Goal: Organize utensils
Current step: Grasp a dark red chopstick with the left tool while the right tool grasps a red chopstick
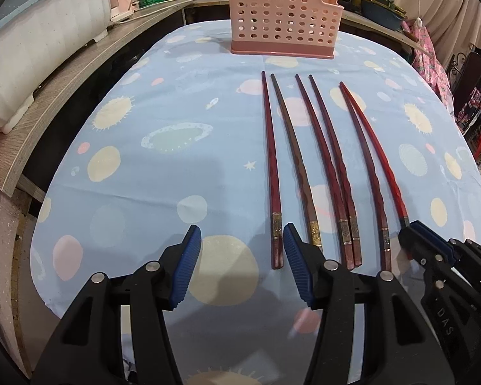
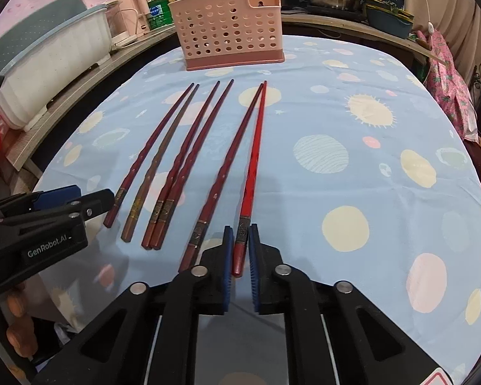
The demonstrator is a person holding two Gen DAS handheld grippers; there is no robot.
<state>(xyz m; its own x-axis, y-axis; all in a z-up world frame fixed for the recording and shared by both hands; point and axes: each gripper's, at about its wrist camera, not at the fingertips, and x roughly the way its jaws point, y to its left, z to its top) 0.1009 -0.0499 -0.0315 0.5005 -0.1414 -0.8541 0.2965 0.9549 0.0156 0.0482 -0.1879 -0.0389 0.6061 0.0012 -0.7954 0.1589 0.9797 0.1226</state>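
Nearest to me, the right tongs are pinching the thick end of the bright red chopstick, the outermost one on the right of the row; its blue pads press against the handle just below the metal band, and the rest of the stick runs away across the cloth. The left tongs hang spread apart over the near edge of the bench, nothing between them; the right-hand pad sits just beside the butt of the leftmost chopstick, between it and the brownish chopstick next along, though I cannot tell whether it touches either.

Past the tongs, six chopsticks lie side by side on the pale blue planet-patterned cloth, thick ends toward me and tips pointing away. After the first two comes a close pair of dark red chopsticks, their handles touching. Then a single dark red chopstick lies near the pinched bright one, their far tips almost meeting.

Further on, beyond the tips, the pink perforated utensil holder stands upright at the far end of the bench. In the right wrist view something dark shows inside its taller compartment, too dim to make out.

Off to the left, a white dish rack sits on a wooden ledge.
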